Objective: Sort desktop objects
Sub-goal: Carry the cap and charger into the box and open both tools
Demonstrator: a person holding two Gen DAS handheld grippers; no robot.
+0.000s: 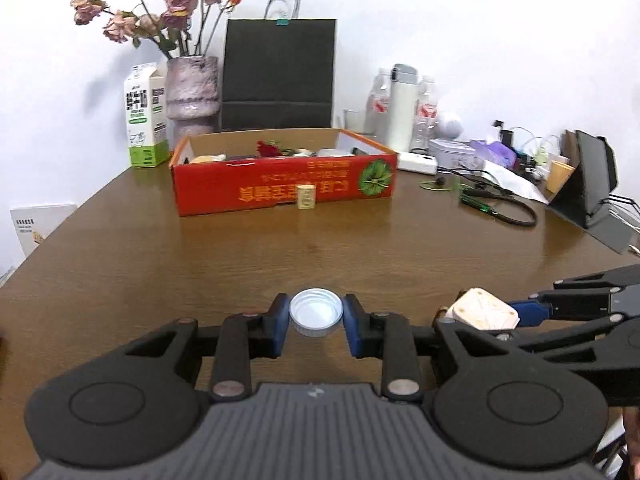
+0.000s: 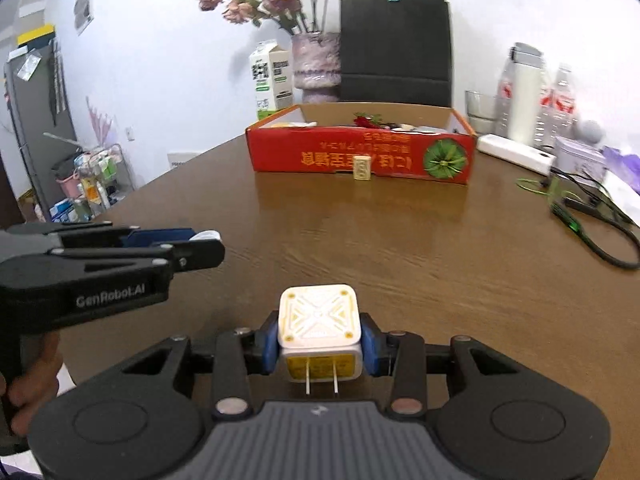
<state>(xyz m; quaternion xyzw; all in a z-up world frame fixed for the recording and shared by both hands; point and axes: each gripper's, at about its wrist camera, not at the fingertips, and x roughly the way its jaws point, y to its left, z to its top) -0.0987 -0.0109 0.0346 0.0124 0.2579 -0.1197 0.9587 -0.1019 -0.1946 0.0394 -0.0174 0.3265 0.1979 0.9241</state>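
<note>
My left gripper (image 1: 316, 316) is shut on a white bottle cap (image 1: 316, 309), held above the brown table (image 1: 280, 248). My right gripper (image 2: 319, 340) is shut on a white and yellow plug adapter (image 2: 318, 320) with two metal prongs facing the camera. The adapter also shows in the left wrist view (image 1: 482, 312), to the right of my left gripper. The left gripper shows at the left of the right wrist view (image 2: 200, 240). A red cardboard box (image 1: 284, 184) with several items inside stands at the far middle of the table (image 2: 360, 156). A small beige tile (image 1: 306, 197) stands upright before it (image 2: 362, 168).
A milk carton (image 1: 145, 116), a vase of dried roses (image 1: 192, 92) and a black paper bag (image 1: 278, 72) stand behind the box. Bottles (image 1: 404, 104), a white power strip (image 1: 416, 162), cables (image 1: 500, 204) and a tablet stand (image 1: 592, 184) crowd the right side.
</note>
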